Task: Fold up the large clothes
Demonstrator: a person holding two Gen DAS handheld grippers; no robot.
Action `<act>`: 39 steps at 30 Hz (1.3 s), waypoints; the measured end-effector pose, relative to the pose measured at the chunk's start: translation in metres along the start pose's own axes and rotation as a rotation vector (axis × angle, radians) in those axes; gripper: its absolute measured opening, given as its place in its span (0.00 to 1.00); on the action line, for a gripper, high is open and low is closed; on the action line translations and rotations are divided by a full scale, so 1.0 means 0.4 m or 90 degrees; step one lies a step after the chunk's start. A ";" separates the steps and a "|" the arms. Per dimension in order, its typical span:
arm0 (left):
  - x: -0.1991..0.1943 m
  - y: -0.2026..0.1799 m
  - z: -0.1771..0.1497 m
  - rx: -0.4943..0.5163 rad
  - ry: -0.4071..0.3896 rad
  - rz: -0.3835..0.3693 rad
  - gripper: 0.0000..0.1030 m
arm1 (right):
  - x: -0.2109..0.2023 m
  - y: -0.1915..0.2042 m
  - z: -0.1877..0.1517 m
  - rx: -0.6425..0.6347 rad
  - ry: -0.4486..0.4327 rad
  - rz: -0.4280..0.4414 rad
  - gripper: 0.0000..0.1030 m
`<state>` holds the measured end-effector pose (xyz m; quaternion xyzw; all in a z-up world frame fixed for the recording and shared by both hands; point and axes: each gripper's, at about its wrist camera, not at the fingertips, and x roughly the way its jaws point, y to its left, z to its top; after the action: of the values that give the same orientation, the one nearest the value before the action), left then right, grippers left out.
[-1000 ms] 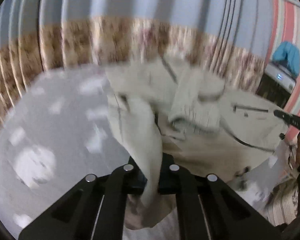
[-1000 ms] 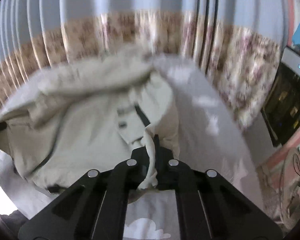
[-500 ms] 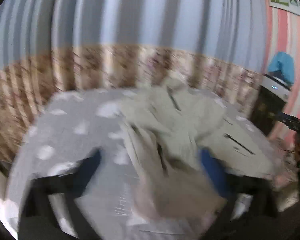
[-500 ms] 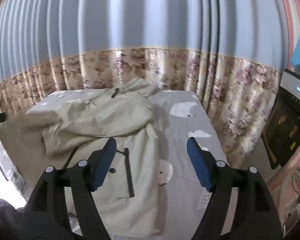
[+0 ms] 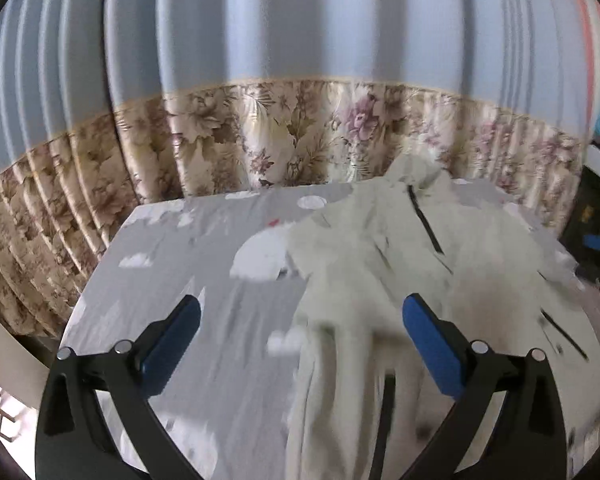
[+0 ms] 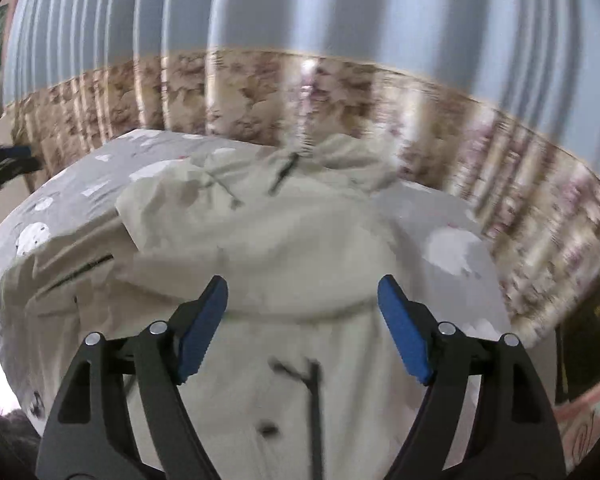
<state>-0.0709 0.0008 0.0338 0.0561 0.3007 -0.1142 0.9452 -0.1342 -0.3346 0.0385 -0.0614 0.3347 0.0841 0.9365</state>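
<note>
A large cream jacket point(image 5: 380, 264) with dark zippers lies spread on a bed with a grey cloud-print sheet point(image 5: 172, 272). In the right wrist view the jacket point(image 6: 284, 248) lies lengthwise, hood at the far end, one sleeve folded across the body. My left gripper point(image 5: 300, 320) is open and empty above the jacket's left edge and the sheet. My right gripper point(image 6: 302, 308) is open and empty above the jacket's lower body. Both views are motion-blurred.
Blue curtains with a floral lower band point(image 5: 284, 136) hang behind the bed. A dark cabinet point(image 5: 596, 216) stands to the right of the bed. The other gripper point(image 6: 4, 160) shows at the left edge of the right wrist view.
One second ago both grippers were shut on jacket fabric. Both have let go and opened, and the jacket now lies on the bed. Both grippers have pulled back.
</note>
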 end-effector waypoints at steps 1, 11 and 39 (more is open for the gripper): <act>0.029 -0.011 0.025 0.006 -0.012 -0.006 0.98 | 0.021 0.015 0.023 -0.003 -0.002 0.008 0.80; 0.294 -0.093 0.077 0.013 0.023 0.055 0.98 | 0.333 0.184 0.044 0.020 0.157 0.039 0.86; 0.388 -0.081 0.001 -0.006 0.064 0.053 0.98 | 0.182 -0.347 -0.043 0.124 0.134 -0.401 0.62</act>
<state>0.0444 -0.0588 -0.0574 0.0697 0.3459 -0.0701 0.9330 -0.0618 -0.4647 -0.0131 -0.0806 0.4008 -0.2480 0.8783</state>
